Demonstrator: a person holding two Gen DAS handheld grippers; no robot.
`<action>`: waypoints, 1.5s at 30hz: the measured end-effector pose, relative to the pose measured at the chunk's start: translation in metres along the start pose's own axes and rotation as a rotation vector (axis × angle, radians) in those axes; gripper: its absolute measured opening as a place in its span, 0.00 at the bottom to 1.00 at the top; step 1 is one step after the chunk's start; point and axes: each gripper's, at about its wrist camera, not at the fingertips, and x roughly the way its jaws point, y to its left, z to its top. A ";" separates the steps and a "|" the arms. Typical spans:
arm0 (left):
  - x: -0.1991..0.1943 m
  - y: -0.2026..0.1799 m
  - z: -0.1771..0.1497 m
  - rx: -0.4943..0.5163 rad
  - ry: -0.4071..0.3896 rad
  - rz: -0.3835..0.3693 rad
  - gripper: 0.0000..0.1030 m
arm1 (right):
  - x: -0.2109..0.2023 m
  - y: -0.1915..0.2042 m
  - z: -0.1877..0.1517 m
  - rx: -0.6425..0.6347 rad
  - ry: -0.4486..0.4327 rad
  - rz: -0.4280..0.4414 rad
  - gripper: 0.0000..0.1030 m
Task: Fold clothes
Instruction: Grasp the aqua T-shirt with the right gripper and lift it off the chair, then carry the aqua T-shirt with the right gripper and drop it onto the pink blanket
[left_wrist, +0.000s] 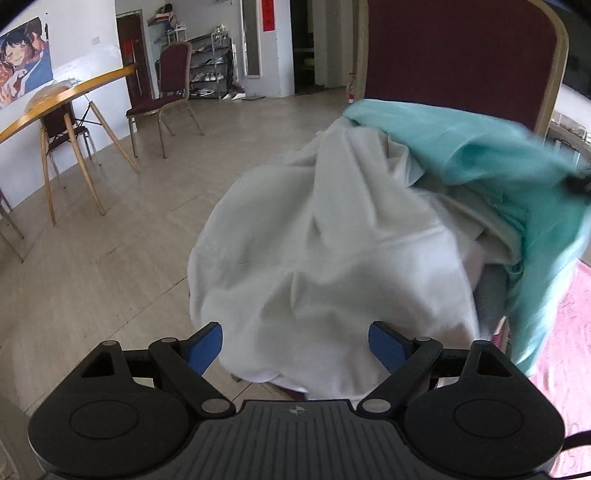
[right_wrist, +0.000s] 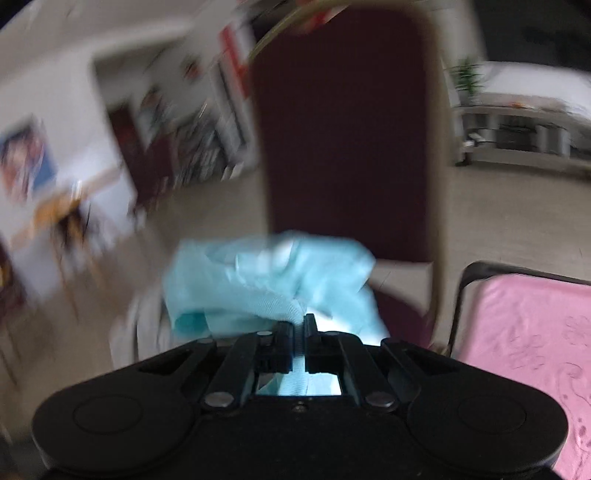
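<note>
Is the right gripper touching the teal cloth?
Touching. The right wrist view shows the right gripper shut on the teal cloth, fabric pinched between its pads.

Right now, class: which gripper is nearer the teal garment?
Right. The right gripper is clamped on the teal garment; the left gripper hangs open over the white cloth.

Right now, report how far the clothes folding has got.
Nothing looks folded yet: the white garment lies crumpled in a heap on the chair. In hand: the right gripper is shut on the teal garment. The left gripper is open, holding nothing. All folding remains.
</note>
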 end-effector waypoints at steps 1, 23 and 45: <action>-0.006 -0.003 0.000 0.002 -0.007 -0.008 0.84 | -0.015 -0.013 0.012 0.028 -0.051 -0.029 0.04; -0.105 -0.129 -0.063 0.297 -0.021 -0.251 0.88 | -0.278 -0.238 0.025 0.393 -0.226 -0.524 0.05; -0.175 -0.191 -0.078 0.353 -0.120 -0.287 0.88 | -0.321 -0.304 0.032 0.804 -0.599 -0.023 0.05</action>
